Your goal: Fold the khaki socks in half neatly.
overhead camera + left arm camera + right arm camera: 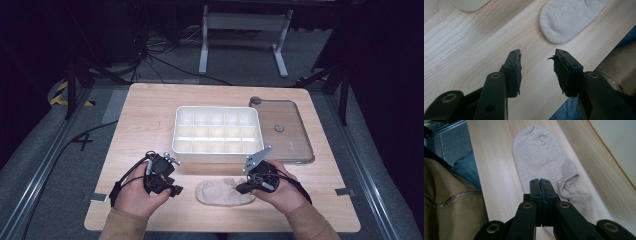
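Tan sleeves [122,225] cover both forearms. A zip [454,197] runs down the tan jacket, above blue jeans [466,170]. Brass-coloured rivets [496,75] stud the black fingers [512,72].

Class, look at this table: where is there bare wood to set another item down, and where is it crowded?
Free: the wide strip of table left of the white divided tray, and the band behind the tray. Crowded: the near edge, where the left gripper, the beige sock and the right gripper sit close together, and the right side, taken by the clear lid.

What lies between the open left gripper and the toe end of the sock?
Only bare wooden table. In the left gripper view, the left gripper stands open with light wood running up to the beige sock; the high view agrees.
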`<state>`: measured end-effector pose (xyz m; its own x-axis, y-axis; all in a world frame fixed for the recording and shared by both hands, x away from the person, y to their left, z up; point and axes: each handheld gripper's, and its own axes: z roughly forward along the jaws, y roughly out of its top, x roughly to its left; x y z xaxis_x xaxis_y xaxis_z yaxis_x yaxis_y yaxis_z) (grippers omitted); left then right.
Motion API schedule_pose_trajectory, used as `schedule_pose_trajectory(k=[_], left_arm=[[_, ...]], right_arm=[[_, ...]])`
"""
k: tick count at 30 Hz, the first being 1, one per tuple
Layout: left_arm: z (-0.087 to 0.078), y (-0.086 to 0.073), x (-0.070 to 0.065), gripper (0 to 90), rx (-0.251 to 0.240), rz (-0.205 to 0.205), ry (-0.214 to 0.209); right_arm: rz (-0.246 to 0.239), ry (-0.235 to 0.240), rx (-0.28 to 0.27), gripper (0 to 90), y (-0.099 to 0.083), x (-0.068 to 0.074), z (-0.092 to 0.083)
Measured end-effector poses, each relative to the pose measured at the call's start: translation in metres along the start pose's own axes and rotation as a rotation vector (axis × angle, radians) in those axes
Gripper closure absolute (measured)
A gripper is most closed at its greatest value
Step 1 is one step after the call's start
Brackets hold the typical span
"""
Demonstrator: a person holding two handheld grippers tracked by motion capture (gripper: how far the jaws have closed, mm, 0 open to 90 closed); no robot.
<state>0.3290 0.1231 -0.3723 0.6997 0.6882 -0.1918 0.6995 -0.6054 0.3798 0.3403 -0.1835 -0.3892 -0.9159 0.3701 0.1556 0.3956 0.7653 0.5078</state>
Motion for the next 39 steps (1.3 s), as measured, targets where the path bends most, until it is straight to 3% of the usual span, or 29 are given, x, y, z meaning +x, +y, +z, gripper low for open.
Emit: schedule_pose_trajectory(k=[10,14,18,27,32,39], left_arm=[[0.012,0.006,-0.006,61.6,0.008,-0.002,-0.005],[0.019,0.011,-0.009,61.6,0.021,0.017,-0.008],[0.022,0.013,-0.010,60.4,0.002,0.015,-0.022],[0.029,0.017,-0.010,59.5,0.007,0.021,-0.036],[0.031,0.017,-0.009,59.8,0.015,0.011,-0.047],[0.035,0.016,-0.007,61.3,0.007,-0.012,-0.048]], right_arm=[[-0.014,-0.022,0.030,89.8,0.001,0.010,0.022],[-0.024,-0.019,0.027,89.8,0.000,0.013,0.030],[-0.036,-0.019,0.020,89.8,-0.001,0.016,0.037],[-0.047,-0.027,0.005,89.8,-0.001,0.023,0.055],[-0.054,-0.052,0.024,89.8,-0.004,0.023,0.065],[-0.050,-0.057,0.010,89.8,-0.005,0.022,0.066]])
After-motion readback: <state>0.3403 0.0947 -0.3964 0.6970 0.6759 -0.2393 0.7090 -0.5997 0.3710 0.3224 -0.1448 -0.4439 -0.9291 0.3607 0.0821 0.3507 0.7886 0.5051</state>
